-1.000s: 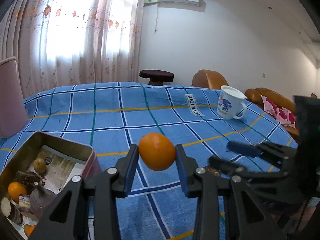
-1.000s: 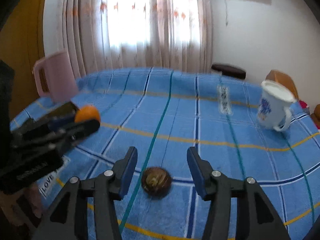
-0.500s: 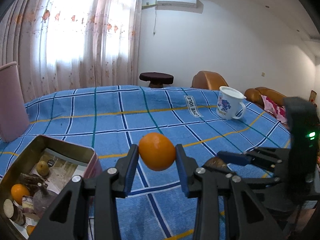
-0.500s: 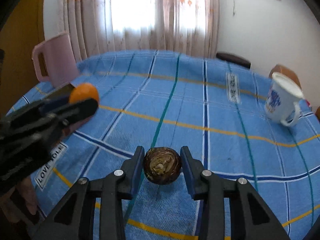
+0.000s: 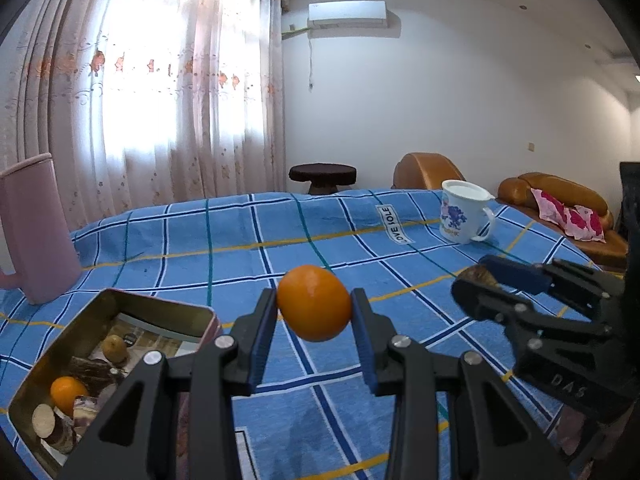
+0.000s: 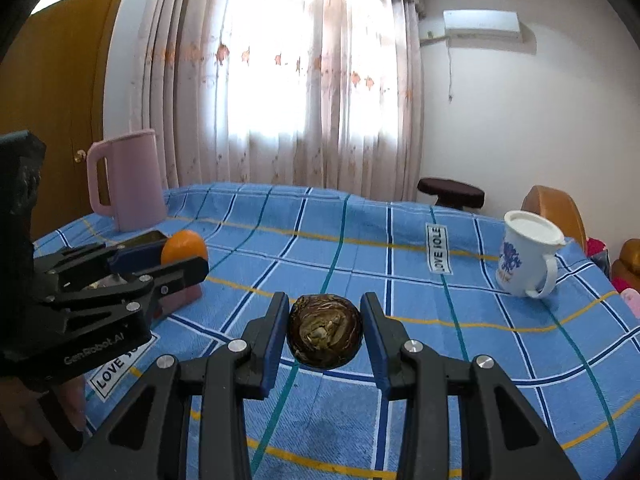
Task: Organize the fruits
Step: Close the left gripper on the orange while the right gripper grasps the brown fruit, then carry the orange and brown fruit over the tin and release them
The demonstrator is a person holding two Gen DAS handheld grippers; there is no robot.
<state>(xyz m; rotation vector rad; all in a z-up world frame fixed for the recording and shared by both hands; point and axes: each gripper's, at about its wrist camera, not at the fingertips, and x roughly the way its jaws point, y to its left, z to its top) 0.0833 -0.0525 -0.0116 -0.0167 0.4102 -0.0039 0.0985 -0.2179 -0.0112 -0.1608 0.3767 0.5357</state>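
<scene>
At the bottom centre of the left wrist view, the left gripper (image 5: 314, 312) pinches an orange (image 5: 314, 303) between its blue pads, clear of the blue checked tablecloth (image 5: 224, 248). At lower left sits the metal tin (image 5: 160, 308), with another orange and cut pieces inside. At the right edge, the right gripper (image 5: 478, 278) holds a dark brown fruit (image 6: 325, 331); in its own view the pads, having just closed, press both sides of it. Farther back, a pink jug (image 5: 34, 232) stands at the left edge and a white mug (image 5: 464, 212) towards the upper right, before the curtained window (image 5: 160, 80).
</scene>
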